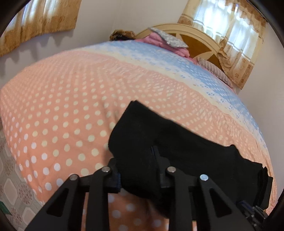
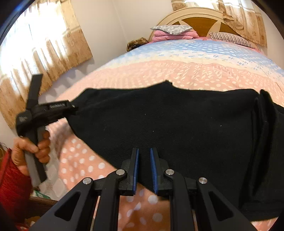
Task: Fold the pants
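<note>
Between both jaws: black pants (image 2: 168, 120) edge clamped, L (image 1: 136, 170) + R (image 2: 144, 168) | soft, limp, light | grip hem corners

A bed (image 2: 186, 71) carries everything, spread with a peach polka-dot cover that turns blue farther from the grippers. Black pants (image 2: 168, 124) lie on it just ahead of both grippers. Well beyond them, by the headboard (image 2: 195, 16), lie pink folded bedding (image 2: 170, 36) and a striped pillow (image 2: 232, 40).
</note>
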The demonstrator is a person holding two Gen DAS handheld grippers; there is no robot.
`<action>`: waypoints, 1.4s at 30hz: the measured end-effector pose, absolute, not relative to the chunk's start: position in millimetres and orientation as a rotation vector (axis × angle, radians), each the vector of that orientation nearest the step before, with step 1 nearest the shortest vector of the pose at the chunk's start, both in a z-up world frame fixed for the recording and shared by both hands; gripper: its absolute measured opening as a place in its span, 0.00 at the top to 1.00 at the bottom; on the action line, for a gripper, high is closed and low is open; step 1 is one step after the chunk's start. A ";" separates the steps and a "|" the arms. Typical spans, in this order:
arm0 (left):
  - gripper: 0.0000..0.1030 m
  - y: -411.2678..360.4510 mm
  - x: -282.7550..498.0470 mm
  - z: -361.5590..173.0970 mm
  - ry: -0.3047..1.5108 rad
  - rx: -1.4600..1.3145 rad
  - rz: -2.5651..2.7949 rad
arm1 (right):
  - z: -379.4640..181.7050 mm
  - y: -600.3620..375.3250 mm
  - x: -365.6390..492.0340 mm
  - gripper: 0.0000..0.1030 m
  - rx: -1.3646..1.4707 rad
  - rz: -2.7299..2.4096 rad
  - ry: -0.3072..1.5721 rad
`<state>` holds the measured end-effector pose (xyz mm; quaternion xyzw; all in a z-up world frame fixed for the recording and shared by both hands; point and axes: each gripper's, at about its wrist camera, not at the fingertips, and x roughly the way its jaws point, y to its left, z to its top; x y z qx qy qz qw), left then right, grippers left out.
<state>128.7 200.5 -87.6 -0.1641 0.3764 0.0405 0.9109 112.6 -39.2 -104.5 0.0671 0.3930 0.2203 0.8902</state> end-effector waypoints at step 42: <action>0.17 -154.9 30.8 -52.4 0.561 0.387 -0.774 | -67.7 -324.5 6.9 0.59 0.765 0.059 0.562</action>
